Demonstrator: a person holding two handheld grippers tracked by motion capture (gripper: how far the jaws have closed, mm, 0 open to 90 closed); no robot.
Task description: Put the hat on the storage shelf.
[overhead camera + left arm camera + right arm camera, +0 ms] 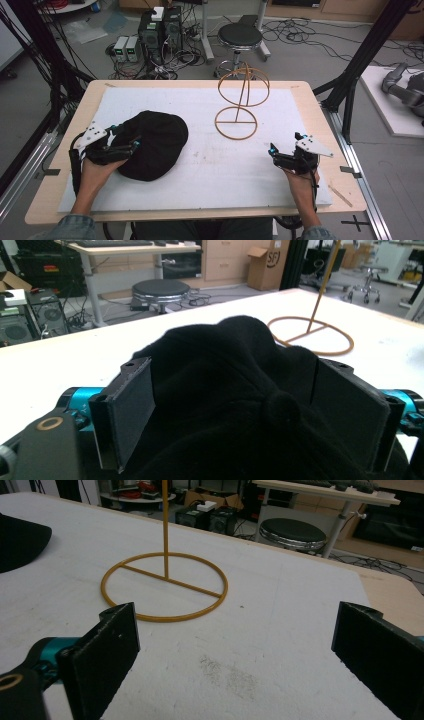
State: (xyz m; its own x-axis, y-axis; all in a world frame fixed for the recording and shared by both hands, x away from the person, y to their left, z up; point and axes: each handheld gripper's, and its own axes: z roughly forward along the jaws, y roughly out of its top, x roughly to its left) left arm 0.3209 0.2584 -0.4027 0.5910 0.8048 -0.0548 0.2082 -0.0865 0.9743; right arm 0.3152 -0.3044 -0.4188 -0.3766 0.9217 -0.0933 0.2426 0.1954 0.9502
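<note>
white padded table [225, 170], and the left gripper [131, 145] straddles the soft, light black cap [155, 142] left of the wire stand [240, 102], jaws spread over its floppy crown, right gripper [272, 152] wide open.

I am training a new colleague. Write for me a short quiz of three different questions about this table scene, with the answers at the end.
1. True or false: the jaws of the left gripper stand on both sides of the soft black fabric cap.
2. Multiple choice: the right gripper is A) shut on the cap, B) open above the white table cover with nothing between its jaws, C) shut on the stand.
3. Fill in: the thin orange-brown wire hat stand has a round ring as base, and from it rises one ____ rod.

Key: 1 true; 2 B; 3 upright.
</note>
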